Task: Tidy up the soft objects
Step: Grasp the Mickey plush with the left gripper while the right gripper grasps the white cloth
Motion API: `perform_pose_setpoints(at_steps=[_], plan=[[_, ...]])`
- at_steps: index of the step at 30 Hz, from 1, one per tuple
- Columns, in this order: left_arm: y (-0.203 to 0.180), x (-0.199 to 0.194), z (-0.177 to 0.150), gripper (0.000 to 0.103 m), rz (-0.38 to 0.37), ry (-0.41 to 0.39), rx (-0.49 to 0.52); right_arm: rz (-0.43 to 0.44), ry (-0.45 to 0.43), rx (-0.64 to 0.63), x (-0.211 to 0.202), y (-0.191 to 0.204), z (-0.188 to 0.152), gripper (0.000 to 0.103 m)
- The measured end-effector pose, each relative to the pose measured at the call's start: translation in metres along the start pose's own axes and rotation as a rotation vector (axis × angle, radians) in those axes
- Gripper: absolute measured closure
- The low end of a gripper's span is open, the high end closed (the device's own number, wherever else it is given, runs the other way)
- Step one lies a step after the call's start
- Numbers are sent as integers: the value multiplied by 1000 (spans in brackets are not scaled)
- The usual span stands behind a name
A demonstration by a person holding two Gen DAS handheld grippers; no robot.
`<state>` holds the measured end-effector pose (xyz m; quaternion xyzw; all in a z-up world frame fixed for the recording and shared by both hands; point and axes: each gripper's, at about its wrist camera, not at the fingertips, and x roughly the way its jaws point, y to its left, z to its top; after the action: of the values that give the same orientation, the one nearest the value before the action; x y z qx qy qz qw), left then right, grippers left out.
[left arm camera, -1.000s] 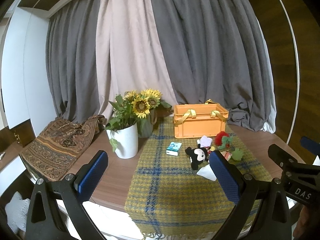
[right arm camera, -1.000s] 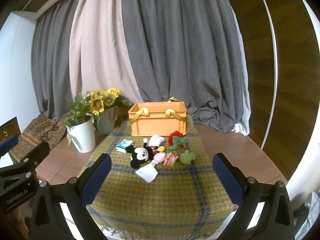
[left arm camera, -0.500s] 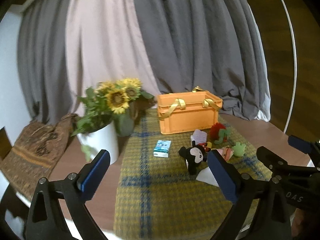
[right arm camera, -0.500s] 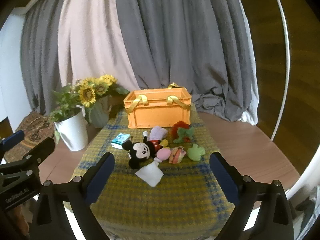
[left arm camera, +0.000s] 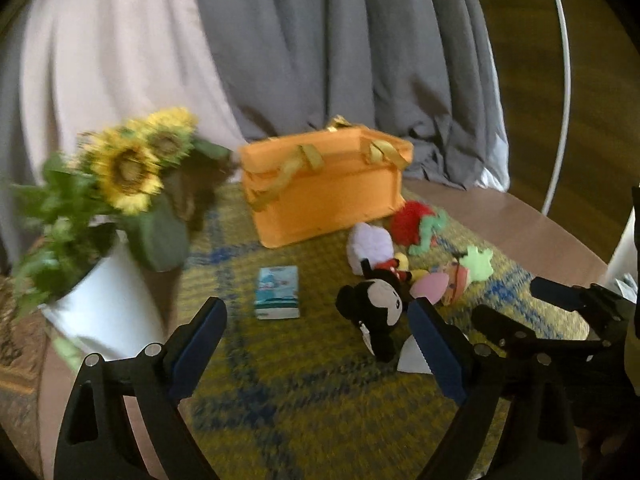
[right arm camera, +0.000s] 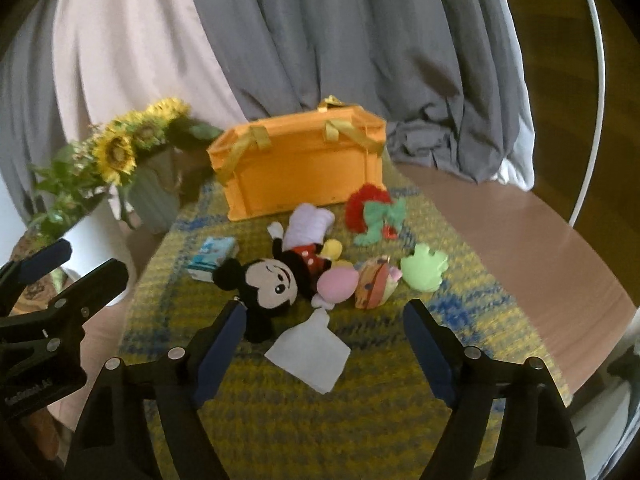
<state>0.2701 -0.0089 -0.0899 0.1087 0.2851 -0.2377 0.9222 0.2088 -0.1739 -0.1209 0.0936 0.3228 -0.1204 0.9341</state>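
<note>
An orange basket (right arm camera: 304,172) (left arm camera: 324,188) with yellow handles stands at the back of a yellow plaid cloth (right arm camera: 360,408). In front of it lie a Mickey plush (right arm camera: 280,276) (left arm camera: 376,304), a red and green plush (right arm camera: 372,212), a green plush (right arm camera: 424,268), a pink and orange plush (right arm camera: 360,284), a white cloth (right arm camera: 308,352) and a small blue tissue pack (right arm camera: 214,256) (left arm camera: 278,290). My right gripper (right arm camera: 324,348) is open, just before the white cloth. My left gripper (left arm camera: 316,336) is open, short of the tissue pack and Mickey.
A white pot with sunflowers (left arm camera: 112,280) (right arm camera: 96,184) stands left of the cloth, with a green vase (right arm camera: 154,200) behind it. Grey and beige curtains hang behind the round wooden table (right arm camera: 520,240). A patterned cloth lies at the far left.
Both grippers have moved forward and down toward the toys, which now look larger and closer. Both stay open. The toys have not moved.
</note>
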Motion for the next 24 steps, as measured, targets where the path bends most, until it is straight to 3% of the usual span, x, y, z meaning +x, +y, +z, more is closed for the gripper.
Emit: perform_pose_setpoints(at_steps=[12,19,24], plan=[[-3,77,-5,10,-210,129,73,-54,111,49,57,1,-20,40],[-11,108,-4,12,-272,160,92,-42,134,56,74,4,-25,47],[-18,126,-5,19,-306,181,108,-37,142,58,84,3,-28,56]])
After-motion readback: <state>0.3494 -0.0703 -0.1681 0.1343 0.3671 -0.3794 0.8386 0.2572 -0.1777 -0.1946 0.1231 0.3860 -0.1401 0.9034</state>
